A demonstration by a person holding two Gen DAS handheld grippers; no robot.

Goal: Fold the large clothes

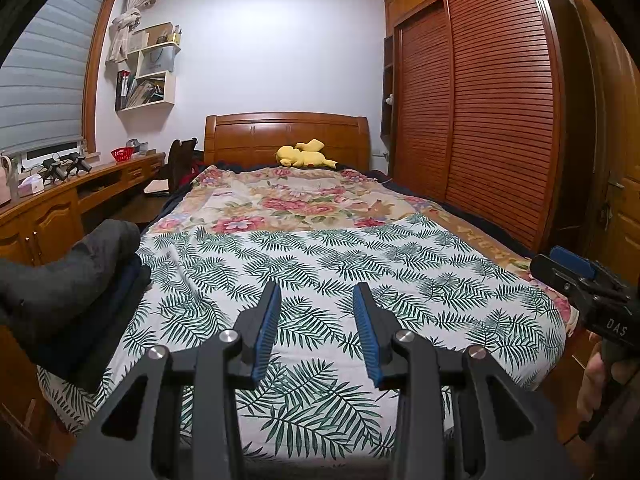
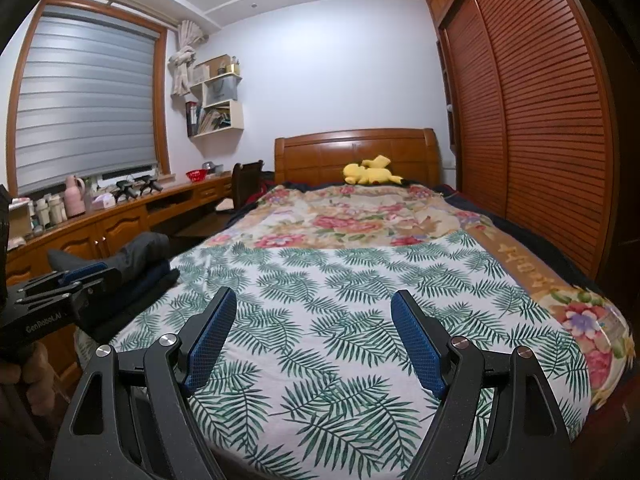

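Observation:
A pile of dark clothes (image 1: 76,276) lies at the left edge of the bed, a grey garment (image 2: 146,250) on top of navy and black folded pieces. My left gripper (image 1: 317,292) hovers over the fern-print sheet (image 1: 360,264), its jaws partly apart with nothing between them. It also shows at the left edge of the right wrist view as the left gripper (image 2: 80,276), just in front of the pile. My right gripper (image 2: 315,296) stands wide open over the same sheet, empty. Its blue pad (image 1: 572,262) shows at the right edge of the left wrist view.
A floral blanket (image 2: 360,216) covers the far half of the bed, with a yellow plush toy (image 2: 370,172) at the wooden headboard. A long wooden desk (image 2: 120,216) with bottles runs along the left. A slatted wardrobe (image 2: 540,140) lines the right side.

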